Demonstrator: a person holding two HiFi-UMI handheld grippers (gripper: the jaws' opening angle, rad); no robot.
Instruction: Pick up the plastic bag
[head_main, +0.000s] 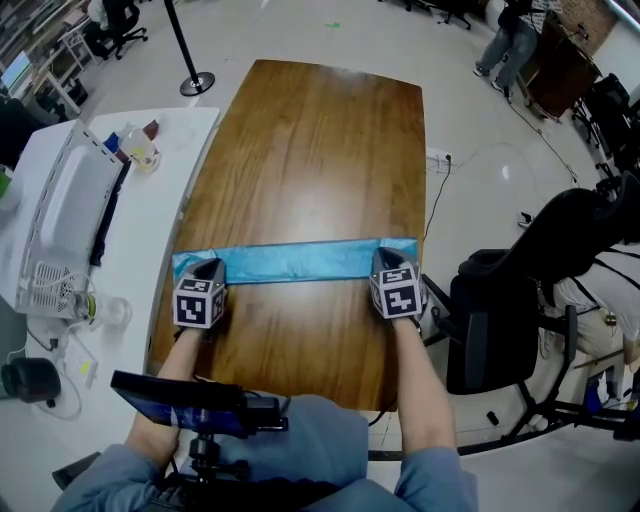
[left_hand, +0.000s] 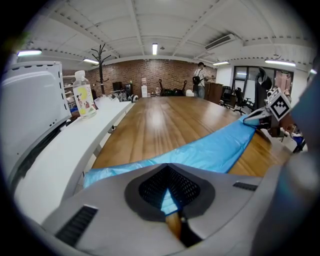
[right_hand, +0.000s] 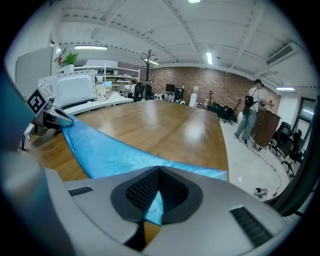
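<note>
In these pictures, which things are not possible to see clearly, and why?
- Head view: both ends of the plastic bag are hidden under the left gripper and right gripper.
- Left gripper view: the label on the bottle is too small to read.
- Both gripper views: each gripper's body hides whether the bag's ends touch the table.

Bright ceiling strip lights (left_hand: 154, 48) glare off the wooden table (head_main: 320, 150); fisheye edges bend and darken.

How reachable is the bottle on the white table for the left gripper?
Probably not yet: left gripper is shut on the plastic bag, and the bottle stands far off on the white table.
</note>
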